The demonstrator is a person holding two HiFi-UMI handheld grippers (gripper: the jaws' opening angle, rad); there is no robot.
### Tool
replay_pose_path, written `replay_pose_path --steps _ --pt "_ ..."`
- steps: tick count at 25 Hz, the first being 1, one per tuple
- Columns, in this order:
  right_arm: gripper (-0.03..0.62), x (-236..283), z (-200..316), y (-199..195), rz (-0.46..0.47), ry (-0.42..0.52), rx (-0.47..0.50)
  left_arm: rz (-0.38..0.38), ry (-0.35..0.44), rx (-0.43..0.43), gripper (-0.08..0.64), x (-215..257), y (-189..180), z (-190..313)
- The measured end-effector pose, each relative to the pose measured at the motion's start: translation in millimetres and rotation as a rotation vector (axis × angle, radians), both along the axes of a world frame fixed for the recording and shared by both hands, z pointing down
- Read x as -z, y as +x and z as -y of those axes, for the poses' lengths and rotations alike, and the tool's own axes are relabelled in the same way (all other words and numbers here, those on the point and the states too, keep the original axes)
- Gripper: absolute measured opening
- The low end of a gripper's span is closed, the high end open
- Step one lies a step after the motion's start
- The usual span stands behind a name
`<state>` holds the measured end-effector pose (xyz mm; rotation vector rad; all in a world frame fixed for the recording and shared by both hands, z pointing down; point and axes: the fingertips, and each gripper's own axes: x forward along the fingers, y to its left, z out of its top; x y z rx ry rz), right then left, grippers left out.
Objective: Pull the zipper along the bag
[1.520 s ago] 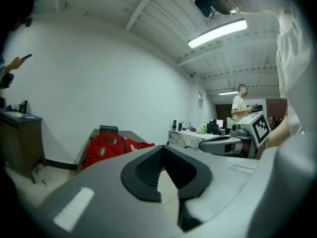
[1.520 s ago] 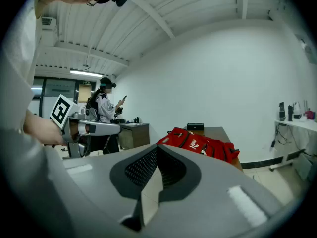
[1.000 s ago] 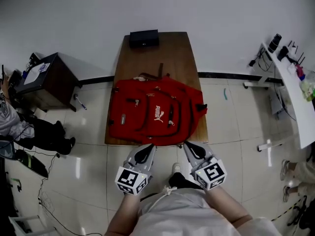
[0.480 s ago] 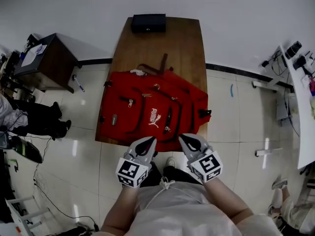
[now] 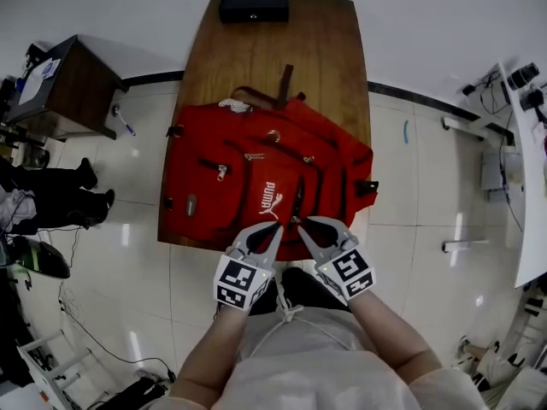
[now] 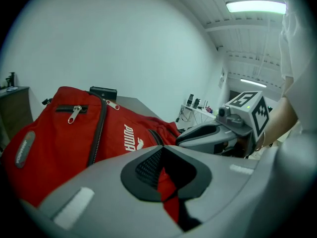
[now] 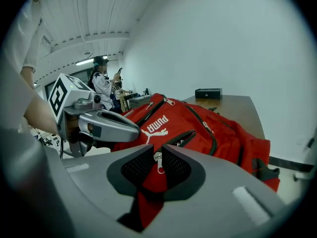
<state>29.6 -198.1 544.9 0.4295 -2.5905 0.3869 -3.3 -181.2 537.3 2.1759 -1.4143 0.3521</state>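
A red backpack [image 5: 265, 178] lies flat on the wooden table [image 5: 316, 49], logo side up. Both grippers rest over its near edge. My right gripper [image 5: 301, 226] points at the dark front-pocket zipper [image 5: 297, 203]. In the right gripper view its jaws [image 7: 159, 150] are opening, and the silver zipper pull [image 7: 158, 161] hangs in the narrow gap without the pads pressing on it. My left gripper [image 5: 275, 229] sits just to the left. In the left gripper view its tips [image 6: 162, 150] meet, and red fabric shows in the slit below them. I cannot tell whether that fabric is pinched.
A black box [image 5: 254, 4] stands at the table's far end. A dark cabinet [image 5: 64, 88] and a seated person's legs [image 5: 51, 203] are at the left. A white desk [image 5: 530, 143] with cables is at the right, on tiled floor.
Both grippers have moved forward from the table's front edge onto the bag's near edge. The view has shifted closer over the table.
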Motion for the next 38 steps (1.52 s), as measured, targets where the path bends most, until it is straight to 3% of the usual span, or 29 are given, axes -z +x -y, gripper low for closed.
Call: replay_pose_path --steps 4,10,18,22,28,38 --pt "0.098 -29 3 -4 -0.061 -0.072 0.016 0.009 -0.068 -0.009 0.008 -18 1 6" --pt "0.103 -47 2 -9 -0.110 -0.113 0.038 0.039 -0.133 -0.002 0.008 -33 -5 7" --pt "0.011 -47 -1 -8 -0.169 -0.087 0.138 0.094 -0.194 -0.084 0.008 -36 16 8" --pt "0.009 -44 -4 -6 -0.172 -0.069 0.180 0.092 -0.238 -0.095 0.008 -45 15 8" --pt "0.008 -43 4 -4 -0.264 0.047 0.259 0.129 -0.292 -0.070 0.008 -54 13 11" --pt "0.009 -32 53 -6 -0.271 0.051 0.180 0.090 -0.311 -0.089 0.008 -53 13 10"
